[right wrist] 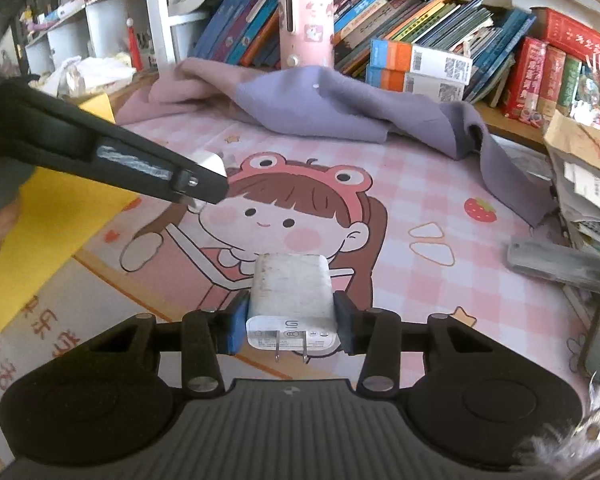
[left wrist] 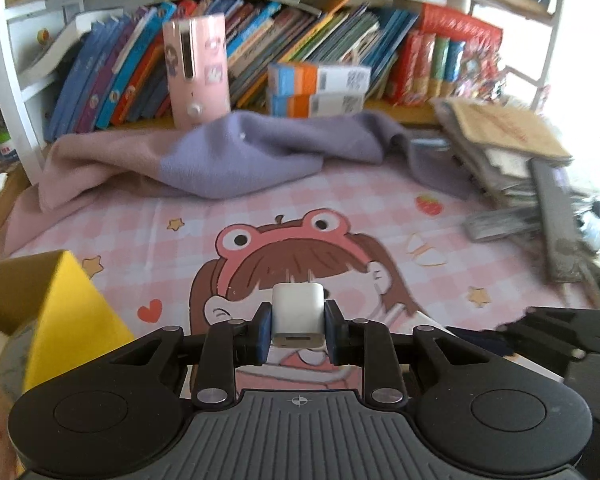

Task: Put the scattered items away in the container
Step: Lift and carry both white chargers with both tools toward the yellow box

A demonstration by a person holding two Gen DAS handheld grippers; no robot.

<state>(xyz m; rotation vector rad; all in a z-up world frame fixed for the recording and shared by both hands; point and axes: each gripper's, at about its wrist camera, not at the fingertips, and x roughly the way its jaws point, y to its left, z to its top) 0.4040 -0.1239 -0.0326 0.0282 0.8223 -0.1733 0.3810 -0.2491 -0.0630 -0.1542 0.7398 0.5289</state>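
Since both claws are already carrying something, each line below is giving the likely reason for how it is being held.

Left claw [left wrist: 298,330]: it is clamping a small white charger cube [left wrist: 298,312] across its flat sides, port end facing the camera, clear of the tabletop [left wrist: 480,264]; squeezing the flat faces is probably keeping the smooth plastic from twisting out.

Right claw [right wrist: 290,320]: it is gripping a larger white plug [right wrist: 290,292] by its two narrow sides, prongs pointing back at the camera, so the pads are sitting on plain casing and not on metal.

Yellow box [left wrist: 66,312]: it is standing open at the left edge of the tabletop, just beside the left claw; I am judging it to be the container, placed there for a short reach.

Both chargers: they are hanging in the air over the cartoon mat [right wrist: 380,240], not yet in the box.

Purple cloth [right wrist: 340,108]: it is lying crumpled at the back, in front of the books [right wrist: 420,16], well apart from both claws.

Next: moving left to the box seems to be what is remaining.
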